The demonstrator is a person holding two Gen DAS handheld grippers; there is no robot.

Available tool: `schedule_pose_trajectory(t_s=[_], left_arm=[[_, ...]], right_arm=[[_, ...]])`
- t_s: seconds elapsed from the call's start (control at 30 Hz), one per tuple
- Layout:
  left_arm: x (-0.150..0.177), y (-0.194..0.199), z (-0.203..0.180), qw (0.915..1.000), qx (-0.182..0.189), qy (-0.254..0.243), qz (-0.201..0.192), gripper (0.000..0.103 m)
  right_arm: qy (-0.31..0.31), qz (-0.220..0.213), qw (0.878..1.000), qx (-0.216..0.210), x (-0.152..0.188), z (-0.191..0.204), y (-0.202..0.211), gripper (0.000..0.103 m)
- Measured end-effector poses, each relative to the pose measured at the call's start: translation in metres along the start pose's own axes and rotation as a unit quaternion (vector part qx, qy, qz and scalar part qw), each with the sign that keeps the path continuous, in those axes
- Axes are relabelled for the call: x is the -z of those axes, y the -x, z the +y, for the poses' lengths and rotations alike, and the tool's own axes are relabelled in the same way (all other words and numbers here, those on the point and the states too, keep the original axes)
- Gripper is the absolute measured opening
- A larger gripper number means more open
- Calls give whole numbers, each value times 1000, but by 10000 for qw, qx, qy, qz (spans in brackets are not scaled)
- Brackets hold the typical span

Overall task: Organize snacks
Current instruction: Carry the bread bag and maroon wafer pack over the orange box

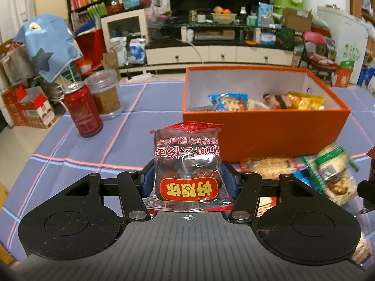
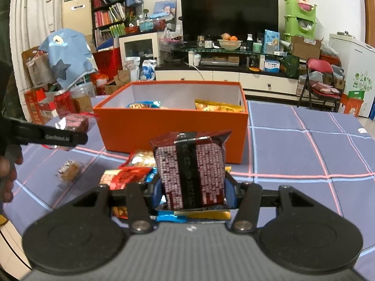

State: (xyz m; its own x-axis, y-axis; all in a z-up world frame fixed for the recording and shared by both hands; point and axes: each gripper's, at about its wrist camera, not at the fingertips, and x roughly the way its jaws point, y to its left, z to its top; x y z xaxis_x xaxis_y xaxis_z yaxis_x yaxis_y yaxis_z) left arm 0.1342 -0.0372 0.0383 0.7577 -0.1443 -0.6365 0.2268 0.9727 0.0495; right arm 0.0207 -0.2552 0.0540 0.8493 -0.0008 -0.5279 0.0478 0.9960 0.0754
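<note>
Left wrist view: left gripper (image 1: 188, 180) grasps a clear packet of dates (image 1: 187, 161), its blue pads (image 1: 147, 180) pressed on both sides; packet upright, off the table.
Right wrist view: right gripper (image 2: 193, 193) is clenched on a dark red foil packet (image 2: 191, 168), pads on both sides, packet upright.
Orange box (image 1: 264, 135): open top, standing on the checked blue tablecloth (image 1: 77, 149) beyond both grippers; holds a blue packet (image 1: 228, 101), a yellow packet (image 1: 307, 100) and others between them.
Loose snacks: a small heap (image 2: 131, 168) lies on the cloth just below and left of the right gripper, near the box's front wall; one pale wrapped piece (image 2: 69, 169) lies apart to the left.
Red can (image 1: 82, 109): upright, left of the box, touching or just in front of a clear jar (image 1: 105, 93).
Cross view: the left gripper with its packet shows at the left edge of the right wrist view, beside the box's left corner.
</note>
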Motion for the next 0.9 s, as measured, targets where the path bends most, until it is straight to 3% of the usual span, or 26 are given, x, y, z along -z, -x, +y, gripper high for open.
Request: schedule_pose_trajectory(t_s=[0.2, 0.4, 0.6, 0.9], left_arm=[[-34, 18, -1, 9987, 265, 173, -403, 30], [-74, -3, -10, 9978, 225, 283, -556, 30], [-92, -50, -28, 9987, 283, 336, -239, 30], [-91, -84, -51, 9995, 149, 256, -96, 29]], right_arm=[[-165, -605, 9980, 47, -43, -7, 15, 56], [-555, -810, 9951, 101, -95, -20, -24, 56], [-853, -603, 9944, 129, -120, -22, -79, 56], [-860, -209, 9959, 164, -109, -17, -120, 56]])
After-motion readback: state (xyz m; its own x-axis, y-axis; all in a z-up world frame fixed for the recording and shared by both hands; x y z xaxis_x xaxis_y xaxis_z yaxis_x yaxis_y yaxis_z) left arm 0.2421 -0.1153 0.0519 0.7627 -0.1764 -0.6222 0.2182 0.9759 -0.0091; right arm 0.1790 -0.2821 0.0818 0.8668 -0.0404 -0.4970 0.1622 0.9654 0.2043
